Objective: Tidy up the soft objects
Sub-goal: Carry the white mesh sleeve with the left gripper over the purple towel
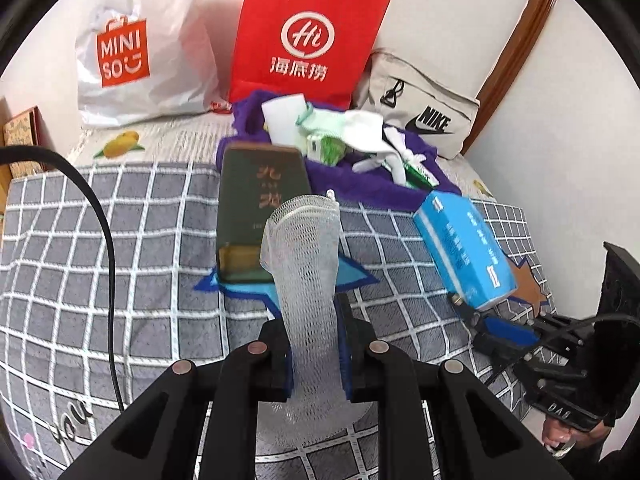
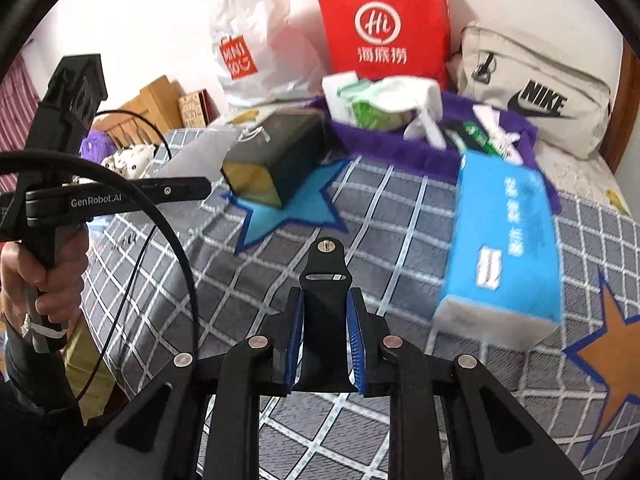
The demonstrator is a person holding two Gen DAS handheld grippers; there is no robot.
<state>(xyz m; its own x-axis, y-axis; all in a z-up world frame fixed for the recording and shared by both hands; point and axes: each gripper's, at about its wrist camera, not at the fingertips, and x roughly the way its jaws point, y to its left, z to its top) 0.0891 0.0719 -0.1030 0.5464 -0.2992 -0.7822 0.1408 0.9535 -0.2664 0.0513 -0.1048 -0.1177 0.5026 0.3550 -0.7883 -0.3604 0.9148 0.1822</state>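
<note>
My left gripper (image 1: 314,320) is shut on a white mesh net sleeve (image 1: 304,248), which stands up from between the pads above the checked bedspread (image 1: 120,240). My right gripper (image 2: 326,300) is shut on a black strap (image 2: 325,272) with a metal stud at its tip. In the left wrist view the right gripper (image 1: 480,318) hangs low at the right. In the right wrist view the left gripper (image 2: 200,186) shows at the left, held by a hand (image 2: 60,272). Behind, a purple towel (image 1: 360,184) carries white socks (image 1: 372,128) and green packets.
A dark green box (image 1: 260,204) lies on a blue star patch, and a blue tissue box (image 1: 464,248) to its right. A white shopping bag (image 1: 140,48), a red paper bag (image 1: 308,36) and a beige pouch (image 1: 424,120) lean on the wall. A black cable (image 1: 100,216) runs left.
</note>
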